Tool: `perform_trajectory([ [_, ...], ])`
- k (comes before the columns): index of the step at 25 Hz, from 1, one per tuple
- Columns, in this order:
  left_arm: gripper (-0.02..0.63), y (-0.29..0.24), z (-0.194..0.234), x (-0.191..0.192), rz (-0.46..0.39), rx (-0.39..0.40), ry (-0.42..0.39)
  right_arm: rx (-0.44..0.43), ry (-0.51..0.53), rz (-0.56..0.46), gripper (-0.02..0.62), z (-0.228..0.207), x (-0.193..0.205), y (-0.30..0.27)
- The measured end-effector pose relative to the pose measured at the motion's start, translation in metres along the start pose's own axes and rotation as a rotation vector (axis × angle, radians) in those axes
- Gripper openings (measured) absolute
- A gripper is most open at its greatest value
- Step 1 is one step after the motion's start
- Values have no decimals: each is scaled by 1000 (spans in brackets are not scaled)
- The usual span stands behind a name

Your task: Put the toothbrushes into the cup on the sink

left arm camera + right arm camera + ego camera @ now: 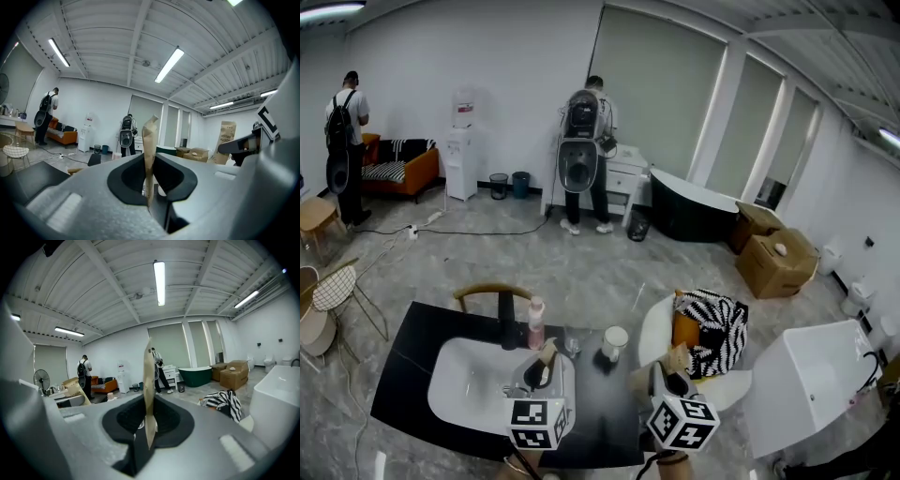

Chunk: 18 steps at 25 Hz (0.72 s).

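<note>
Both grippers point upward above the sink counter, each shut on a tan paper toothbrush package. My left gripper (pixel 546 361) pinches its package (pixel 547 352) over the right rim of the white sink basin (pixel 459 384). In the left gripper view that package (pixel 150 140) stands upright between the jaws (pixel 150 180). My right gripper (pixel 672 367) holds the other package (pixel 678 357) near the counter's right edge. Seen edge-on in the right gripper view, this package (pixel 149 380) is clamped in the jaws (pixel 149 420). The white cup (pixel 614 340) stands on the black counter, between and beyond the grippers.
A black faucet (pixel 506 319), a pink bottle (pixel 535 323) and a small glass (pixel 572 343) stand behind the basin. A white chair with a zebra cushion (pixel 714 323) is to the right of the counter, and a white tub (pixel 816 375) lies further right. Two people stand far back.
</note>
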<state>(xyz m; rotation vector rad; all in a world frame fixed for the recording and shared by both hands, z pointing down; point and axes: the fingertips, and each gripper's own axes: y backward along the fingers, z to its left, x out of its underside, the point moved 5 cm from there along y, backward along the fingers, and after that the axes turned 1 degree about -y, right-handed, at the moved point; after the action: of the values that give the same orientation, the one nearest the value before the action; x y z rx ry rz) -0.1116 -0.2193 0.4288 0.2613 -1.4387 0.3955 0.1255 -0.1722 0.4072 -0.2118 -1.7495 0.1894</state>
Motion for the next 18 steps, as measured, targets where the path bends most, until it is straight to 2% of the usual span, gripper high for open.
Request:
perform_trajectory([
  [8,41,-23,-2,11,48,-5,-19,24,-43,19,48,-22,9,-25],
  [18,41,-39,-11,-2,51,-64,-36,-38,-47,23,49,-37,-9,-54],
])
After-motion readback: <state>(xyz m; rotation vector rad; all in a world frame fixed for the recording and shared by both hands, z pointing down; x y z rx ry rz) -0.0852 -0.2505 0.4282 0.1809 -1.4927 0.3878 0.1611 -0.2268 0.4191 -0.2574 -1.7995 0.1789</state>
